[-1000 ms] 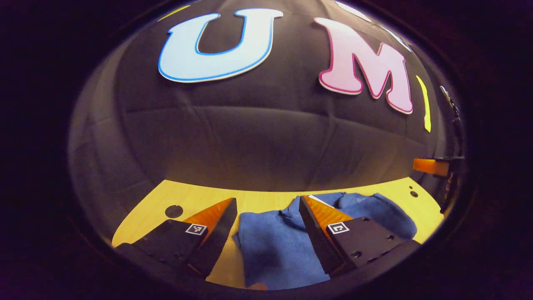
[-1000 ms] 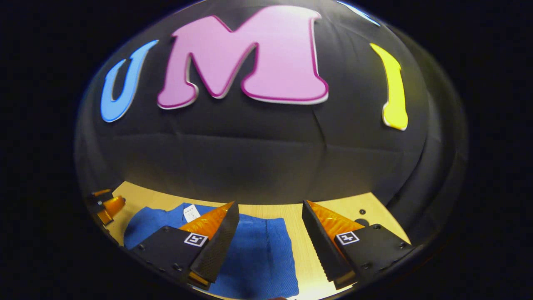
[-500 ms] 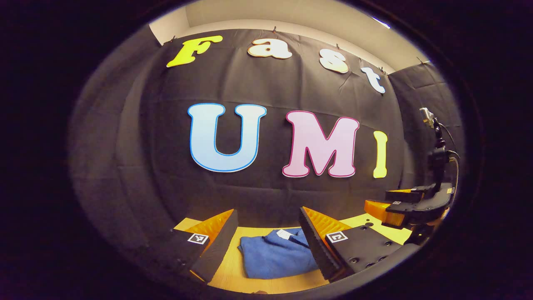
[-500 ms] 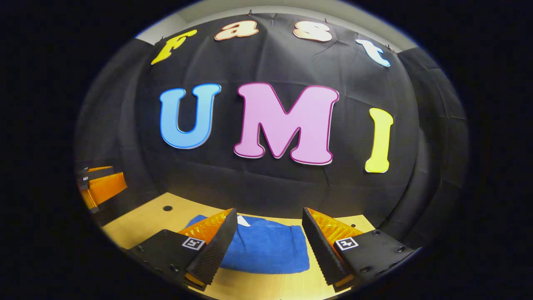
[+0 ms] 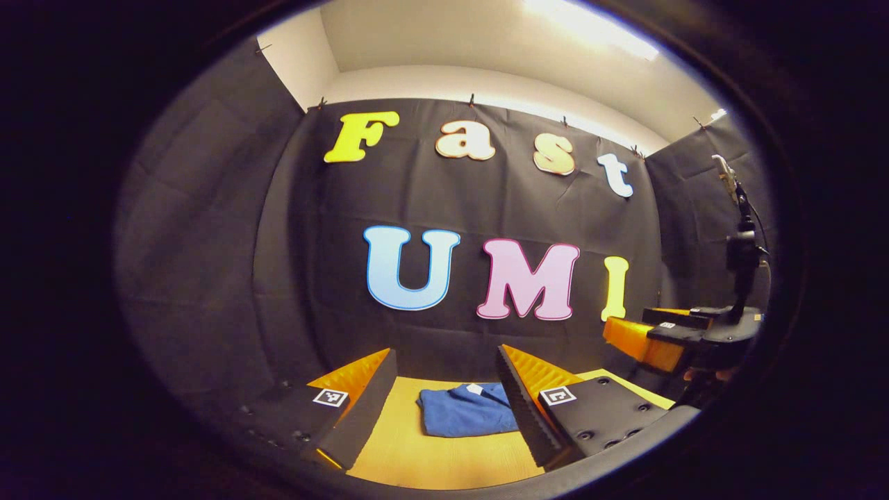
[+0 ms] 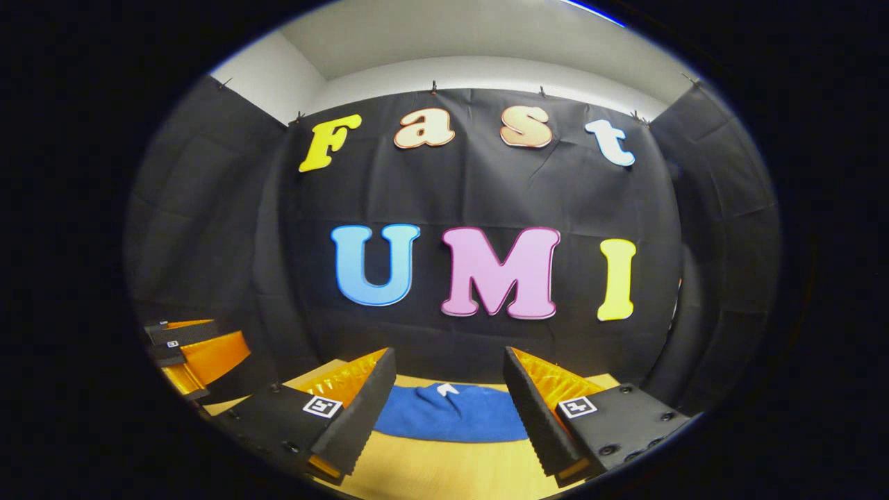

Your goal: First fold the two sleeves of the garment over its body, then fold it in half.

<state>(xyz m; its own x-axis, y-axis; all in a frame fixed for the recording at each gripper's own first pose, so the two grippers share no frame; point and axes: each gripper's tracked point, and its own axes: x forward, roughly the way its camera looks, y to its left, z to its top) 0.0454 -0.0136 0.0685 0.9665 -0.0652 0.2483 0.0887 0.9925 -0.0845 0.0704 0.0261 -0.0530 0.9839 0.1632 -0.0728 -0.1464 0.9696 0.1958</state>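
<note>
Ahead, folded garment point(image 5: 464, 411) on table point(image 5: 417, 462), both tongs agape

A staged recording booth, not a lived-in room: black cloth point(image 6: 486, 194) is clipped up as a backdrop across the middle of both views and wraps round the sides, plain pale walls point(image 5: 486, 83) and a ceiling light point(image 5: 590, 24) show above it, and a bare wooden table point(image 6: 444, 472) fills the bottom
</note>
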